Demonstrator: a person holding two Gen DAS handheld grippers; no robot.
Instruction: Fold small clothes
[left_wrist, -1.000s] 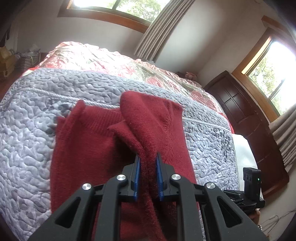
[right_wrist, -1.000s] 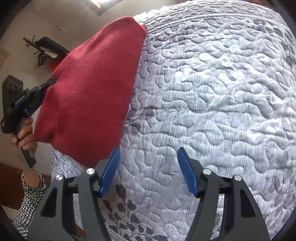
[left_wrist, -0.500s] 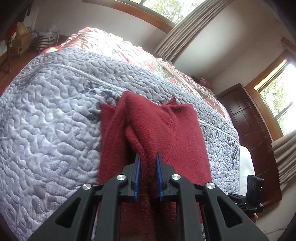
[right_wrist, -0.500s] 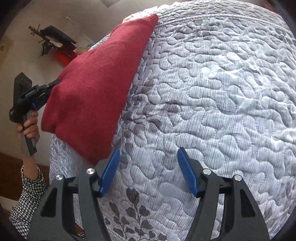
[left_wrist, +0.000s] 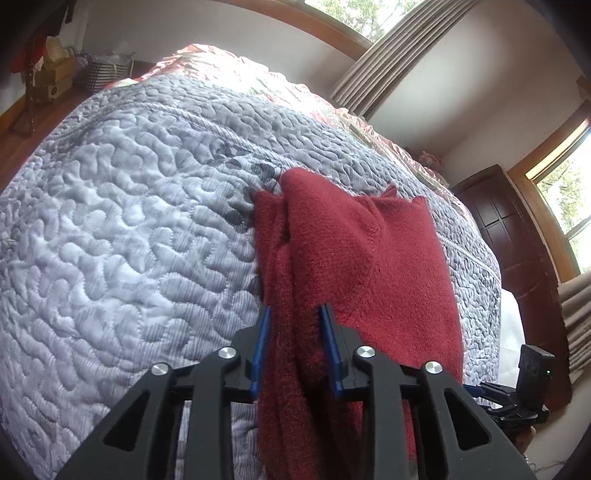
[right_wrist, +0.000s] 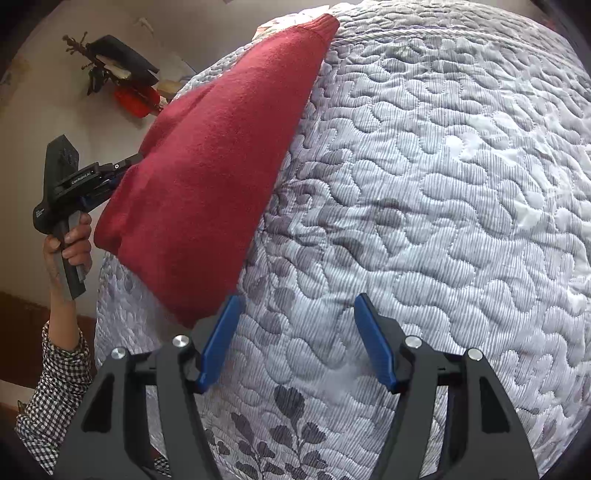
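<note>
Left wrist view: we see our left gripper (left_wrist: 294, 314) clamped on a bunched fold of the red sweater (left_wrist: 354, 266), which drapes from the gripper down onto the quilted bed (left_wrist: 122, 236). We judge the knit soft, light and floppy, likely to sag and slide, so we would take it by an edge or corner. To the right of the sweater stand a dark wooden cabinet (left_wrist: 517, 236) and curtains (left_wrist: 376, 55), neither in the way. Further right, our right gripper (right_wrist: 293, 306) hovers over the bed, fingers spread and empty, just beside the sweater's lower corner.
</note>
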